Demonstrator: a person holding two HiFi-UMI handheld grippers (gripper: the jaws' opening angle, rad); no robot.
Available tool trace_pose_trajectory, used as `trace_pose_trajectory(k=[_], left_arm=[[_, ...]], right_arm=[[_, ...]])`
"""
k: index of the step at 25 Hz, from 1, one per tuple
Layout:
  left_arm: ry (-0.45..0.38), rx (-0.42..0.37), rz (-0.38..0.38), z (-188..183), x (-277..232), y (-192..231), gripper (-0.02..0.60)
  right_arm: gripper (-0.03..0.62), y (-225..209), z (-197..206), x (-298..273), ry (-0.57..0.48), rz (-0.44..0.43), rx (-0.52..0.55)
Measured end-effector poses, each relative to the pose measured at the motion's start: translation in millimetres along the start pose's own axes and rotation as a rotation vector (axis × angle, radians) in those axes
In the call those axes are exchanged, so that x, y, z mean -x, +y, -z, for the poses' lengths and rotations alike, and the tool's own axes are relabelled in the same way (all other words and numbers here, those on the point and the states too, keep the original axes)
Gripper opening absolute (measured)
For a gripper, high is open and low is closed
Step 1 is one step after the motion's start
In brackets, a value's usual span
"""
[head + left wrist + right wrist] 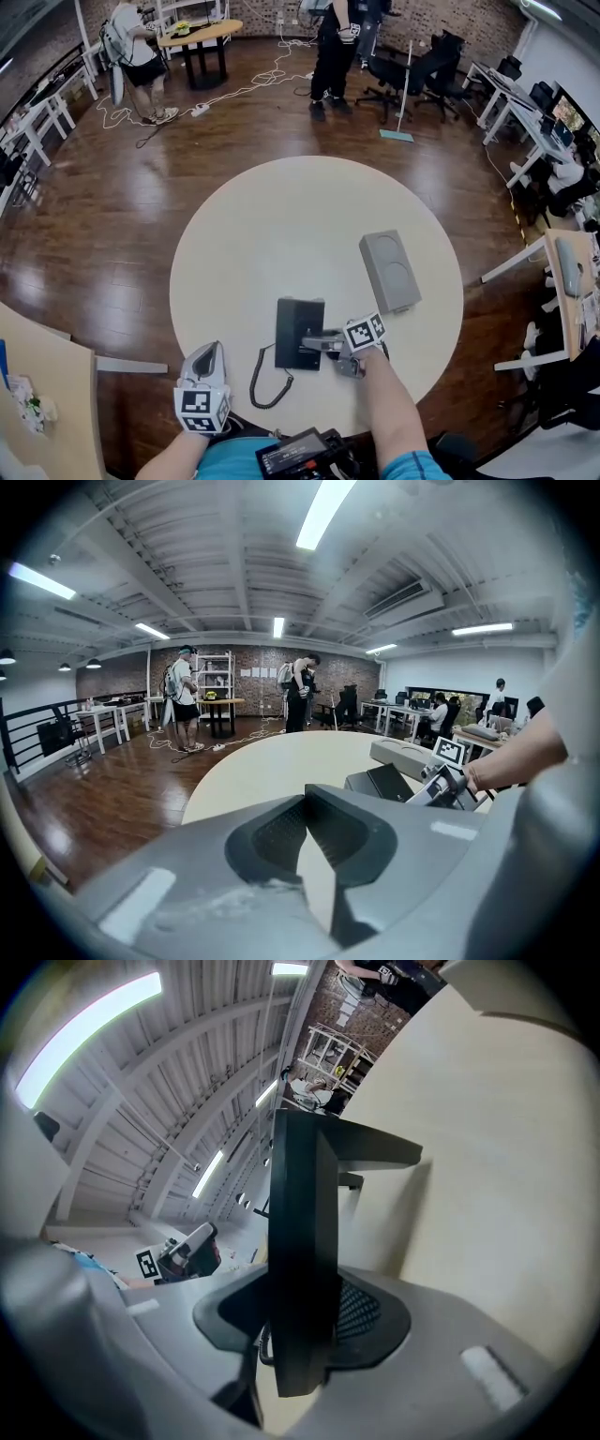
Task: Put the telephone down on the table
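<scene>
A black telephone (298,326) sits on the near part of the round cream table (281,216), its coiled cord (267,380) trailing toward the front edge. My right gripper (321,343) reaches in from the phone's right side. In the right gripper view the telephone's (300,1232) dark slab fills the gap of the right gripper (300,1327), and both pads press on it. Whether the phone rests on the table or is lifted slightly I cannot tell. My left gripper (208,358) hovers at the table's front left edge, shut and empty (305,803), pointing toward the telephone (389,782).
A grey rectangular box (389,270) lies on the table to the right of and behind the phone. Beyond the table are wooden floor, people standing at the back, office chairs and desks on the right, and a desk corner at the near left.
</scene>
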State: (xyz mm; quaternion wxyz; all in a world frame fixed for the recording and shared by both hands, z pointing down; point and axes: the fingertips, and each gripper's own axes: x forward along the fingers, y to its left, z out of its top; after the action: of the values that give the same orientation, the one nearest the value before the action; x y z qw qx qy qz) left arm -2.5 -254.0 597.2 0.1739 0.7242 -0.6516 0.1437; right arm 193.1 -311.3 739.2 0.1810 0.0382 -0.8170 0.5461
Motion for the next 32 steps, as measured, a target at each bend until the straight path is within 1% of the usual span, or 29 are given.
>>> trace_pose_trajectory(k=[5,10,15,18,21,27,30,32], left_arm=[[-0.006,0.008,0.001,-3.6,1.1,0.1,0.017],[-0.014,0.017,-0.013,-4.0,5.4,7.9,0.017],[-0.034,0.04,-0.037,-6.2,13.9,20.4,0.017],[-0.054,0.062,-0.066,-7.2,23.4,32.5,0.017],[-0.082,0.083,-0.098,-10.2,37.1,51.5,0.017],[-0.144,0.13,-0.162,-12.6,74.7,105.3,0.017],[-0.174,0.138,-0.2,-13.7,94.5,129.2,0.015],[-0.192,0.141,-0.229,-7.7,106.8,151.0,0.015]], right_arm=[[0.153,8.9,8.1,-7.0,-0.002,-0.051,-0.022],[0.15,27.8,5.7,-11.4,-0.11,-0.151,-0.072],[0.149,50.0,-8.9,-12.0,-0.197,-0.22,-0.057],[0.149,77.2,-21.7,-12.8,-0.249,-0.286,-0.046],[0.149,99.3,-29.8,-19.0,-0.261,-0.303,-0.026],[0.149,153.2,-40.5,-53.9,-0.24,-0.333,0.032],[0.149,174.8,-44.9,-72.5,-0.227,-0.347,0.06],[0.149,182.9,-46.3,-92.9,-0.216,-0.353,0.071]])
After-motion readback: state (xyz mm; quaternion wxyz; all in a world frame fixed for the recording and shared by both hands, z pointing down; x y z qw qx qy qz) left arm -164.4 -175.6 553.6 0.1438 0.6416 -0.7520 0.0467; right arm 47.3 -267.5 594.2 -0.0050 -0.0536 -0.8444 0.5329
